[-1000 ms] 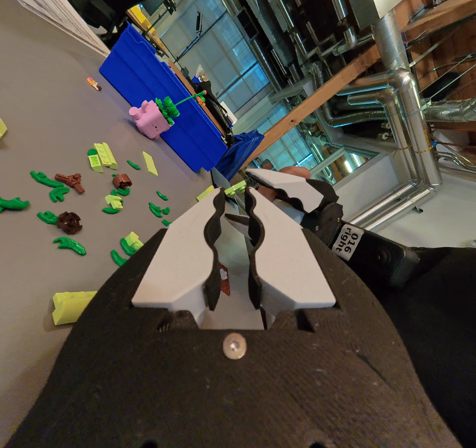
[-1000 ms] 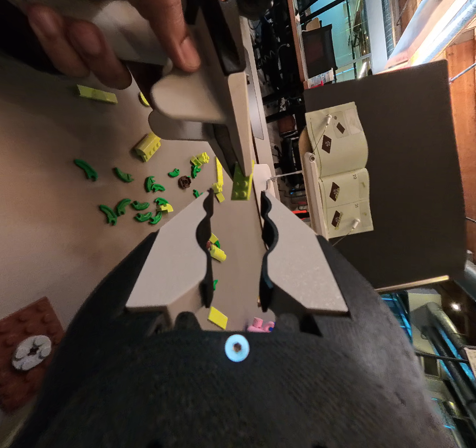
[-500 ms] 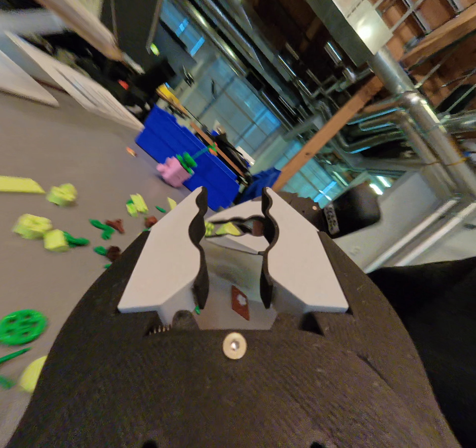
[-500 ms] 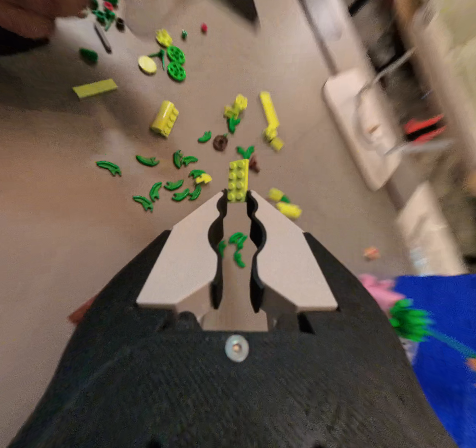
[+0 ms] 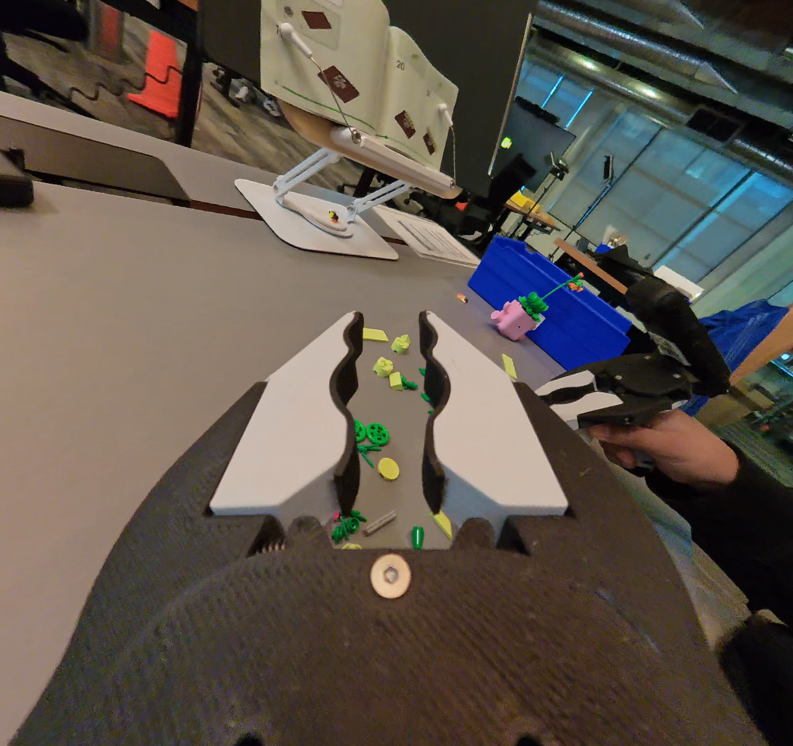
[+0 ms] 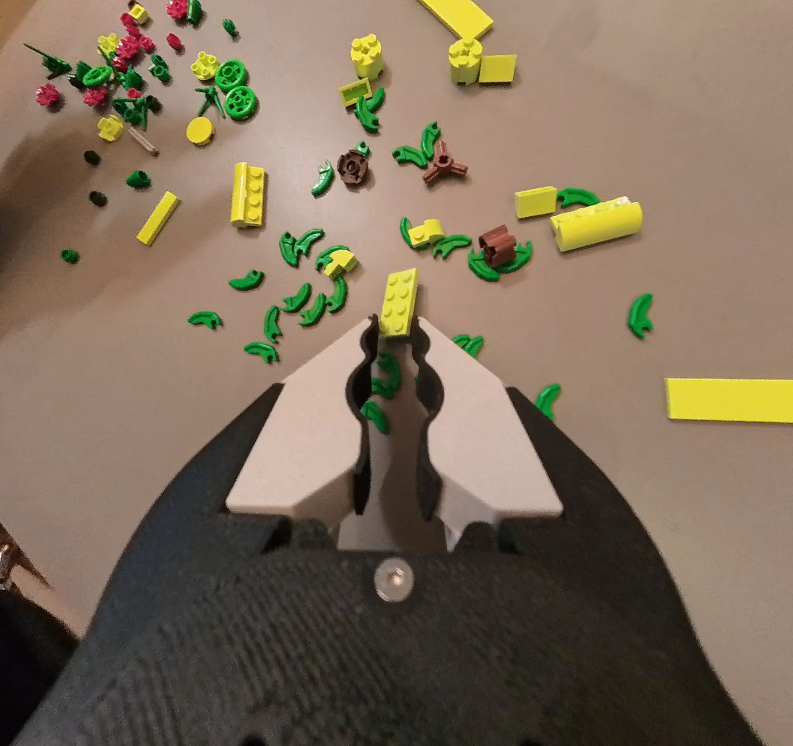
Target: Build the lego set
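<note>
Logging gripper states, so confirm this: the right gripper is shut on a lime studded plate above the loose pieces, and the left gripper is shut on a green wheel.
Not quite. The left gripper is open and holds nothing, as the left wrist view shows; the green wheels lie on the table. The right gripper is indeed shut on the lime studded plate.

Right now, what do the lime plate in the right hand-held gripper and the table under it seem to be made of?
Lime 2x4 plate: likely hard moulded plastic, slightly glossy; crisp studs and even colour suggest it.
Table: smooth, matte grey-beige top, perhaps laminate; flat, with no grain visible, so uncertain.
</note>
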`<state>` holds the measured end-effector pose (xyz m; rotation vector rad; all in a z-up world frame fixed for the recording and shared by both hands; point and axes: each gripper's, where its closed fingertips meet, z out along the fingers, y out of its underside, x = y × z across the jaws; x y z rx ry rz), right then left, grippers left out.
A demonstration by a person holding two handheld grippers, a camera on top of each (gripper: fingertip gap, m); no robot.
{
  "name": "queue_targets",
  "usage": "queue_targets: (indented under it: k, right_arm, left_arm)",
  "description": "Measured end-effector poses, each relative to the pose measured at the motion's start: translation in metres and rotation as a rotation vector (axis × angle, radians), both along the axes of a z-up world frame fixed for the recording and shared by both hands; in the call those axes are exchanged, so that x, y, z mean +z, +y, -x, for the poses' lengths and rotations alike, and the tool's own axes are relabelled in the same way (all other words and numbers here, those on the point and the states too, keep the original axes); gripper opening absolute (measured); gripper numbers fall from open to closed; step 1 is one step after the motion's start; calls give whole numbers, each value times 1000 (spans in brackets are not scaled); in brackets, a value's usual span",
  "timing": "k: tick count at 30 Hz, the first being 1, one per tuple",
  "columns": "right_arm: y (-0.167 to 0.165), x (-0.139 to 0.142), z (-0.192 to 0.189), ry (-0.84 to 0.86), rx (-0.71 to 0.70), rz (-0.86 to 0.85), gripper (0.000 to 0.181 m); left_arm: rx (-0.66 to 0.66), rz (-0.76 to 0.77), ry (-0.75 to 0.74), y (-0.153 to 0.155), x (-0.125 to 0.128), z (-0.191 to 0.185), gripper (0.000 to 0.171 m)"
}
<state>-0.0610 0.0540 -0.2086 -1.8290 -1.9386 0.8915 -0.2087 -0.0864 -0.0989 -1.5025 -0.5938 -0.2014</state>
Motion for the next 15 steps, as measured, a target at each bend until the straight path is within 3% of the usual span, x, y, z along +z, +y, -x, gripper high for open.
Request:
queue_targets:
  k: [7,11,15]
  right_arm:
    - [-5,23,10,81,37,-106,25]
    - [-67,37,23,142,211,-108,26]
    - [-134,29,34,118,360,-30,26]
  left_arm:
    - [49,33,38,1,-3,3,20]
    - [107,45,74,-7,1,9,18]
    - [185,136,129,-19,-5,21,15]
